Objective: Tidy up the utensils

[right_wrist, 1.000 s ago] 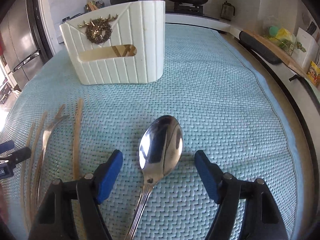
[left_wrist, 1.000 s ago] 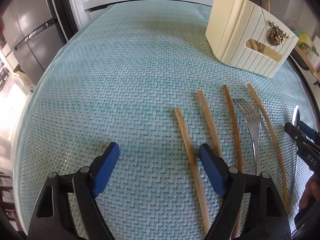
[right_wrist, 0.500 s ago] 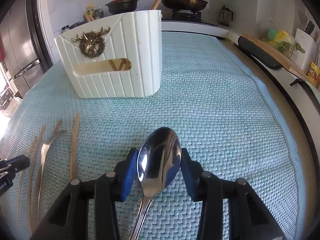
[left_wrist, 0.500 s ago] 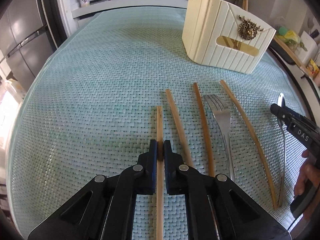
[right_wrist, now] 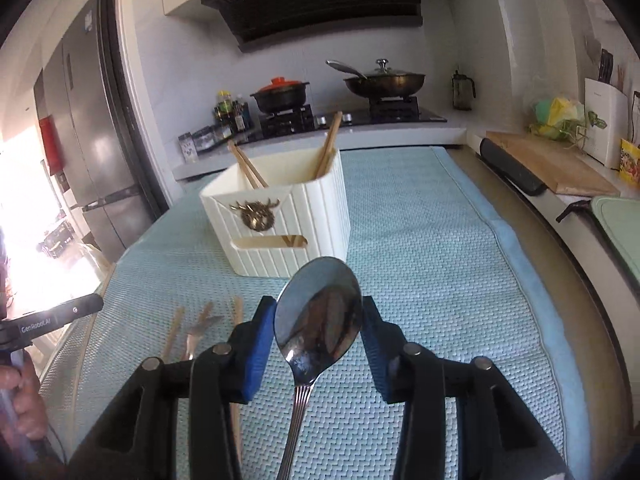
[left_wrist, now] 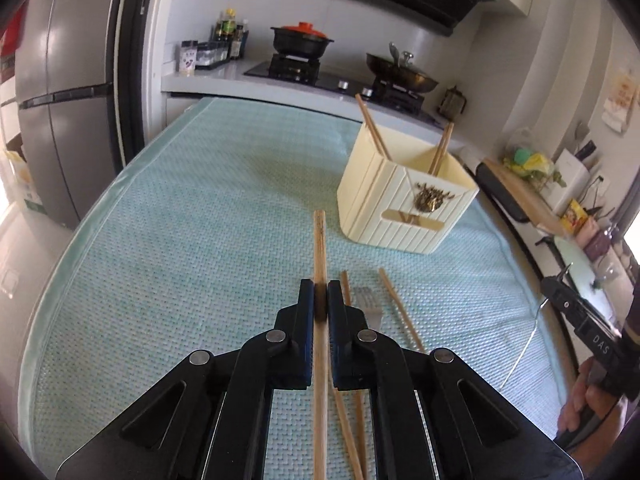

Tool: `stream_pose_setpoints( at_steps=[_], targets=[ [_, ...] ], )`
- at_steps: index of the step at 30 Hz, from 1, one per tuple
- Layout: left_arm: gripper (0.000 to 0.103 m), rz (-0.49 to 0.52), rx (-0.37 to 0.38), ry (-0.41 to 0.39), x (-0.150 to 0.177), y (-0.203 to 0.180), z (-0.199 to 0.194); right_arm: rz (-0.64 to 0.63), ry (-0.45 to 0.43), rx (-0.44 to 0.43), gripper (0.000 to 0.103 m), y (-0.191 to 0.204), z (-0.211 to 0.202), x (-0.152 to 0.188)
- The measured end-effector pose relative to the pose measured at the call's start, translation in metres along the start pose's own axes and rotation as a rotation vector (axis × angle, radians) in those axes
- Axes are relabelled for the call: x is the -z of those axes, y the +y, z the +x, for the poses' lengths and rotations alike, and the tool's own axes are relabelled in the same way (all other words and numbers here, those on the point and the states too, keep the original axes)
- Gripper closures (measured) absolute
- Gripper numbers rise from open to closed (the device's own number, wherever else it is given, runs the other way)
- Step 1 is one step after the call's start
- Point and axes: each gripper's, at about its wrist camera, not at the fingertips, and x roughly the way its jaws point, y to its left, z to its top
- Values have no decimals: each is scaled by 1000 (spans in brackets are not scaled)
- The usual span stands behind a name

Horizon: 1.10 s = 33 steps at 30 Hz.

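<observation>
My left gripper (left_wrist: 320, 300) is shut on a wooden chopstick (left_wrist: 319, 240) and holds it lifted above the mat, pointing toward the cream utensil holder (left_wrist: 404, 204). Several chopsticks (left_wrist: 400, 312) and a fork (left_wrist: 370, 306) lie on the mat below. My right gripper (right_wrist: 318, 320) is shut on the bowl of a metal spoon (right_wrist: 318, 316), raised in front of the holder (right_wrist: 280, 224). The holder has several chopsticks (right_wrist: 328, 146) standing in it.
A teal woven mat (left_wrist: 200, 208) covers the table. A stove with a black pot (left_wrist: 302, 42) and a wok (left_wrist: 400, 72) stands behind. A fridge (left_wrist: 60, 100) is at left; a cutting board (right_wrist: 548, 164) is at right.
Both grippers closed, the left on a chopstick and the right on the spoon, then lifted them off the mat and tilted up toward the holder.
</observation>
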Motion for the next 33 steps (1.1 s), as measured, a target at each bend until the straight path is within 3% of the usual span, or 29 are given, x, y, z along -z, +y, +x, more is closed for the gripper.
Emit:
stream_pose_setpoints(
  at_steps=[6, 18, 33],
  targets=[
    [99, -22, 60, -61, -2, -8, -32, -33, -76, -16, 61, 13, -42, -8],
    [99, -90, 180, -168, -23, 3, -56, -86, -163, -21, 61, 23, -72, -39],
    [98, -151, 225, -178, -21, 17, -54, -121, -218, -52, 61, 31, -96, -60]
  ],
)
